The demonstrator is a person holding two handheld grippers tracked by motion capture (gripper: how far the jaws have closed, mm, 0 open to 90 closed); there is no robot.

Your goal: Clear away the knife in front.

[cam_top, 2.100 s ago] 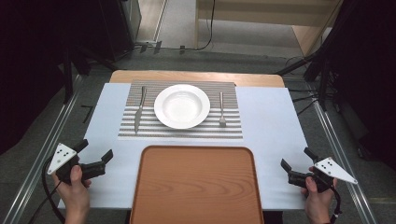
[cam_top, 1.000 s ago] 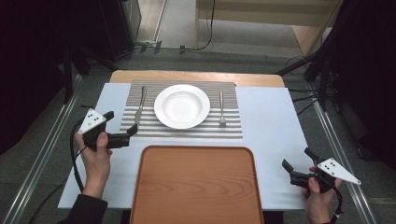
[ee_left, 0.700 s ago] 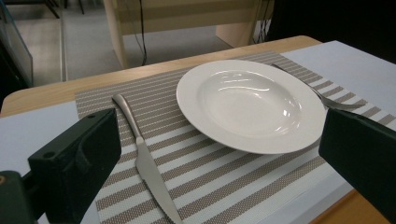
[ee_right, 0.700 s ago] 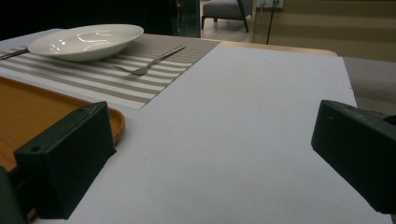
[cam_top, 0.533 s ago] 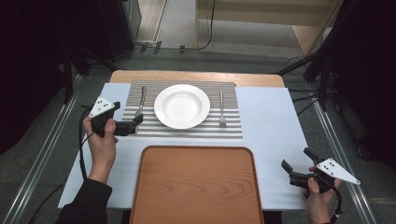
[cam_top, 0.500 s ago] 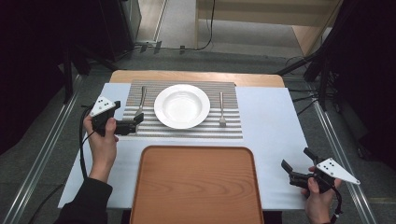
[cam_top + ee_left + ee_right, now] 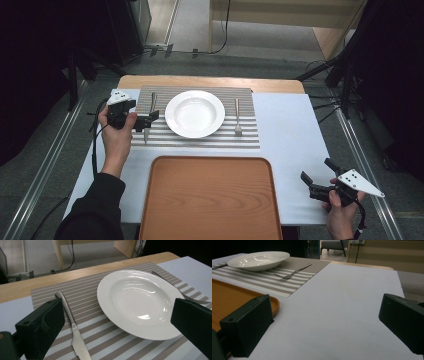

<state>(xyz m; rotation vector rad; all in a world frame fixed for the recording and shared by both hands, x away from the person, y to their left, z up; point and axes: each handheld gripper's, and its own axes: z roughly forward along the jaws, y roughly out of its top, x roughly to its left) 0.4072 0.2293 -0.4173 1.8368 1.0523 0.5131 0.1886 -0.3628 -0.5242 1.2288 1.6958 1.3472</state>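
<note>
A white deep plate (image 7: 195, 113) sits in the middle of a striped placemat (image 7: 200, 142). A knife (image 7: 150, 112) lies to its left and a fork (image 7: 237, 117) to its right. My left gripper (image 7: 149, 119) stands open just over the knife's blade end, at the mat's left side. In the left gripper view its jaws are spread wide, with the knife (image 7: 72, 327) by the left jaw and the plate (image 7: 140, 300) between them. My right gripper (image 7: 316, 171) is open and holds nothing above the white cover at the near right. Its own view looks toward the fork (image 7: 293, 272).
A large brown wooden tray (image 7: 210, 200) lies at the table's near edge, between my two hands. Its rim (image 7: 274, 305) is just left of the right gripper's left jaw. A white cover (image 7: 295, 135) spreads over the table.
My left gripper has moved from the near left corner forward to the placemat and now hovers over the knife. The right gripper has stayed in place.
</note>
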